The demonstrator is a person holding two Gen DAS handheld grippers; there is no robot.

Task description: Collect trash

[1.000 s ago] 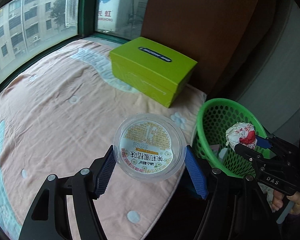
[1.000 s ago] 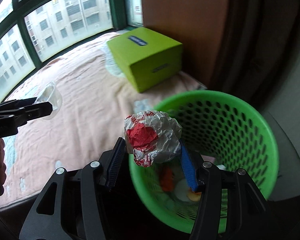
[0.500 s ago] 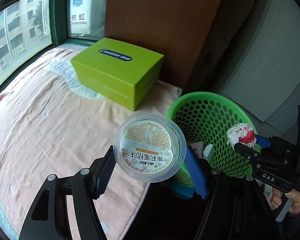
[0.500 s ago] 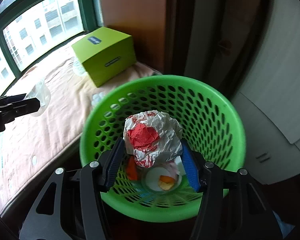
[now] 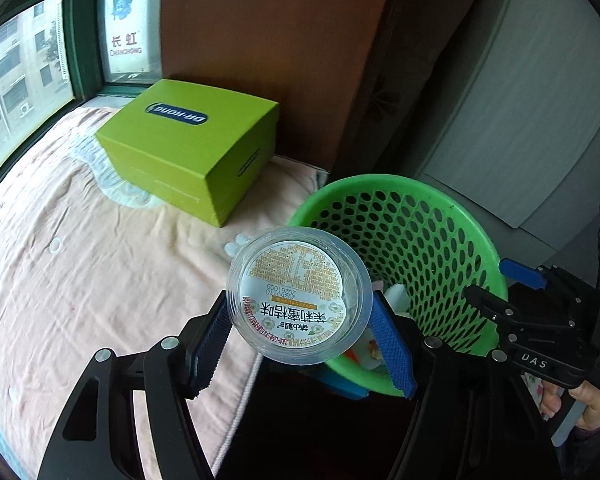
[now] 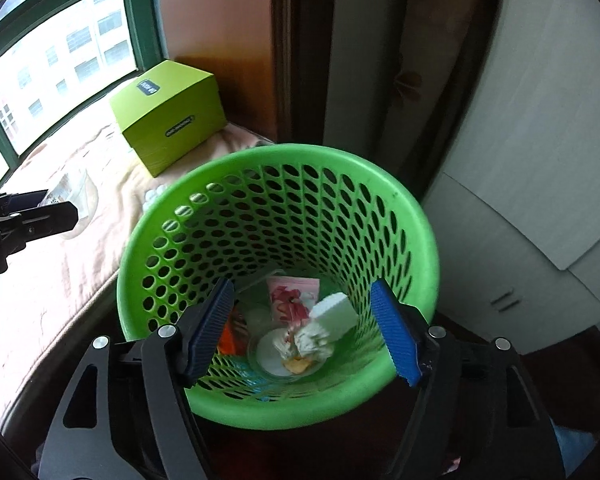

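So the right claw (image 6: 304, 330) is hanging right over the green basket (image 6: 416, 216) with its jaws opening and nothing between them. The crumpled wrapper (image 6: 310, 342) lies straight below it at the bottom of the basket, on top of the other rubbish, so that drop looks done to me.

The left claw (image 5: 300, 344) has its pads clamped on the clear plastic cup (image 5: 298, 300), label facing the camera. From that claw the basket sits just ahead and off to the right, with the cup roughly over the near rim. The bed (image 5: 80, 260) and the green box (image 5: 188, 148) are ahead to the left.

My guess at the next bit: carry the cup further right until it's properly inside the rim, then let go. Releasing too early could bounce it off the rim onto the floor.
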